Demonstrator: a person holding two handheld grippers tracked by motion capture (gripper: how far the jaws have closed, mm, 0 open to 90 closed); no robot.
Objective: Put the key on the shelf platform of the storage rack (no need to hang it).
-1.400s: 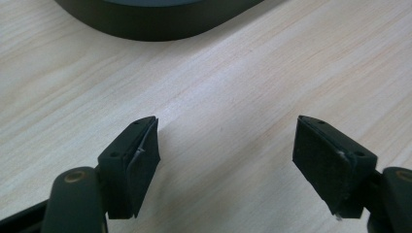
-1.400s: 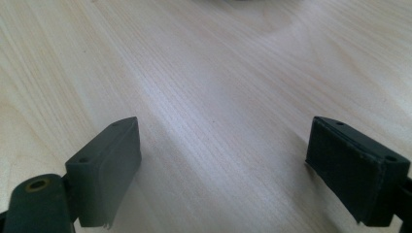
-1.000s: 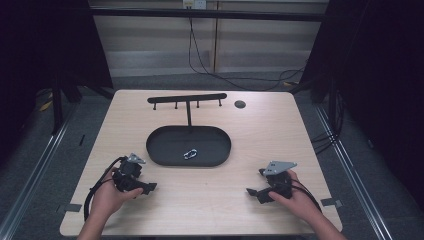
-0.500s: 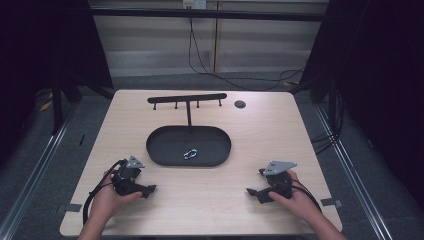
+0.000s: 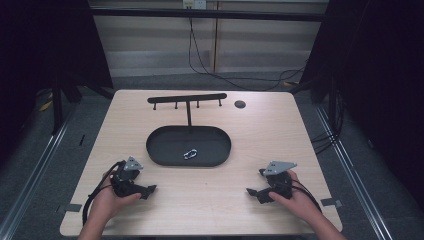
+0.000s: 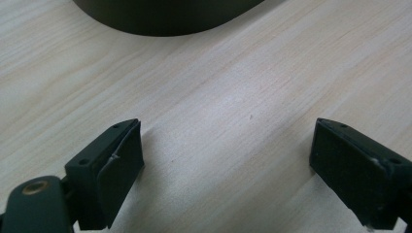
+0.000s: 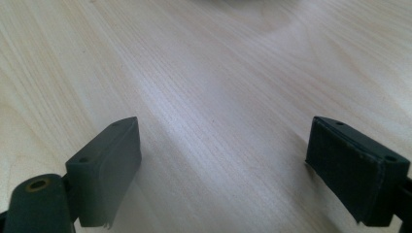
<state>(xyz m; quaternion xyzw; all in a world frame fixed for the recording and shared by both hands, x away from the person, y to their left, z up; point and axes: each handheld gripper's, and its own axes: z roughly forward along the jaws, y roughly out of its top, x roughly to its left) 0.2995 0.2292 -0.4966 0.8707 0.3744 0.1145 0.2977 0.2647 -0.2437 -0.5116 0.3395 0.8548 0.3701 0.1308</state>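
Resting on the near part of the pale wooden counter (image 5: 240,130), 2 claws are held by a person, 1 in each hand. The left claw (image 5: 148,189) is seen at the near left, gripped by the left hand (image 5: 107,200), with its black jaws pointing right toward the middle of the counter. Its jaws have just been opening and are now spread wide, with nothing between them; in the left gripper view bare wood is seen between the 2 pads, and the rounded dark edge of the tray (image 6: 165,17) is seen at the far side. The right claw (image 5: 253,192) is held at the near right by the right hand (image 5: 295,200), its jaws pointing left. They too are spread wide and nothing is held; bare wood grain is seen between them in the right gripper view.

An oval black tray (image 5: 160,150) is placed at the middle of the counter, well apart from both claws. A small silver carabiner (image 5: 190,154) is lying inside it, near its middle. A thin black post rises from the far side of the tray and carries a black rack (image 5: 187,98) with 4 short pegs hanging from its bar. A small round dark disc (image 5: 240,104) is seen just right of the rack, at the far side of the counter.
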